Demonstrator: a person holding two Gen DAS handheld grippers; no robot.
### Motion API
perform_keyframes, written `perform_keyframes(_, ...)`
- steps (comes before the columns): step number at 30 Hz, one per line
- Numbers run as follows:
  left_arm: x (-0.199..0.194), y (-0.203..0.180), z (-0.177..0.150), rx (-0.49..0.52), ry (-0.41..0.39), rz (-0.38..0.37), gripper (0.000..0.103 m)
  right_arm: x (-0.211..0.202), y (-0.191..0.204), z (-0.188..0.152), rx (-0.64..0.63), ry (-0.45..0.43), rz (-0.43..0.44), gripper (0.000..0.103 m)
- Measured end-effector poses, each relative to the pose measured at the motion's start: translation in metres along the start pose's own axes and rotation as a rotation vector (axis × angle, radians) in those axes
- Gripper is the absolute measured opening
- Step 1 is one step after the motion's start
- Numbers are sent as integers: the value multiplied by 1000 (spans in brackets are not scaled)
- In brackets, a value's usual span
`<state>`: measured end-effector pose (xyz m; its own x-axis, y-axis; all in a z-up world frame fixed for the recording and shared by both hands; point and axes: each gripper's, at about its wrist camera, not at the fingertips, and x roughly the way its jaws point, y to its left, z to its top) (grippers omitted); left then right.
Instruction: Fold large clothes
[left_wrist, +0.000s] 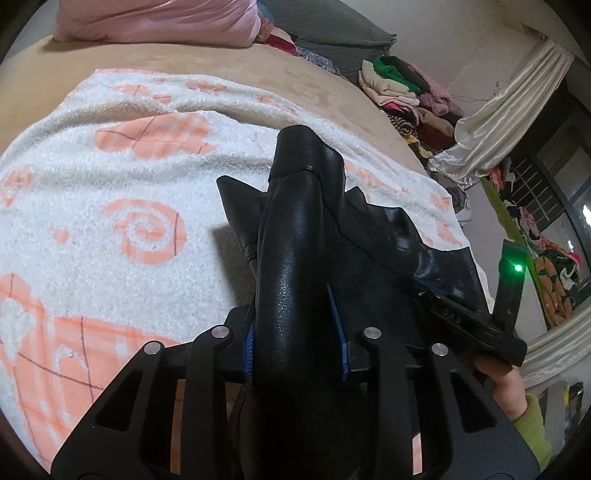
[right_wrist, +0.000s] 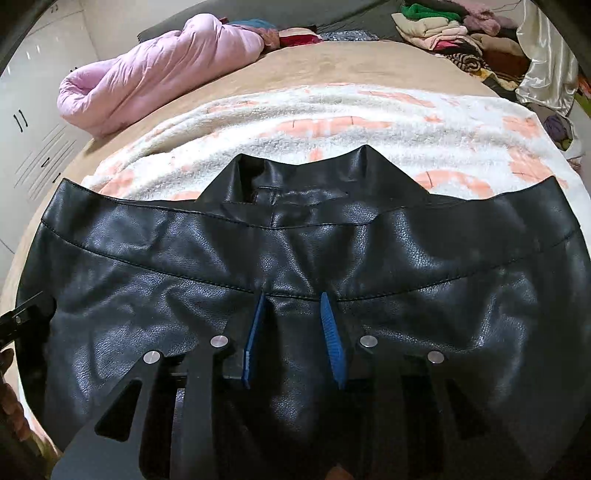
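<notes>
A black leather jacket (right_wrist: 295, 258) is held up over a white blanket with orange patterns (right_wrist: 369, 110) on the bed. In the right wrist view its back and collar spread wide. My right gripper (right_wrist: 293, 306) is shut on a pinch of the jacket below the collar seam. In the left wrist view my left gripper (left_wrist: 295, 306) is shut on a thick bunched fold of the jacket (left_wrist: 295, 221), which rises between the blue pads. The right gripper's body (left_wrist: 480, 325) shows at the right of the left wrist view, with a green light.
A pink quilt (right_wrist: 166, 66) lies bunched at the bed's far side. A pile of folded clothes (left_wrist: 406, 92) and a cream curtain (left_wrist: 498, 110) stand at the far right. The tan bedsheet (left_wrist: 258, 70) shows beyond the blanket. White cabinets (right_wrist: 33, 129) stand at the left.
</notes>
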<state>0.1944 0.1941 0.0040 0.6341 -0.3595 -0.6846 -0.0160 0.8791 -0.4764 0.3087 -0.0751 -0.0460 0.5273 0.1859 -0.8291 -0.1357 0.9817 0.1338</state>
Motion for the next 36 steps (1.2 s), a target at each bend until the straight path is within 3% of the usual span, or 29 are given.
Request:
perform_keyframes(5, -2, -2, 1, -4, -5, -3, 23, -29, 2, -4, 14, -24, 60, 32)
perform_keyframes(10, -2, -7, 2, 14, -8, 13, 23, -96, 22, -53, -75, -153, 86, 41)
perform_keyframes(12, -2, -8, 2, 18, -8, 16, 23, -98, 21, -74, -74, -138, 62, 45)
perform_keyframes(15, -2, -8, 1, 19, -8, 7, 23, -69, 16, -96, -76, -41, 57, 52)
perform_keyframes(19, -4, -11, 1, 34, -11, 11, 23, -84, 20, -97, -92, -85, 88, 54)
perform_keyframes(21, -3, -9, 3, 26, -4, 1, 23, -114, 40, -105, -181, -197, 142, 69)
perform_keyframes(22, -3, -8, 3, 15, -1, -7, 23, -125, 57, -111, -256, -234, 161, 84)
perform_keyframes(24, -2, -5, 4, -9, 7, -24, 23, -129, 90, -124, -389, -247, 165, 88)
perform_keyframes(28, -6, -4, 5, -31, 12, -59, 23, -108, 151, -149, -656, -253, 57, 88)
perform_keyframes(33, -11, -8, 6, -31, 7, -84, 23, -90, 204, -173, -898, -373, -108, 88)
perform_keyframes(34, -11, -8, 7, -30, 7, -86, 23, -84, 210, -174, -924, -380, -156, 85)
perform_keyframes(36, -12, -9, 8, -35, 8, -97, 23, -74, 214, -171, -940, -383, -233, 62)
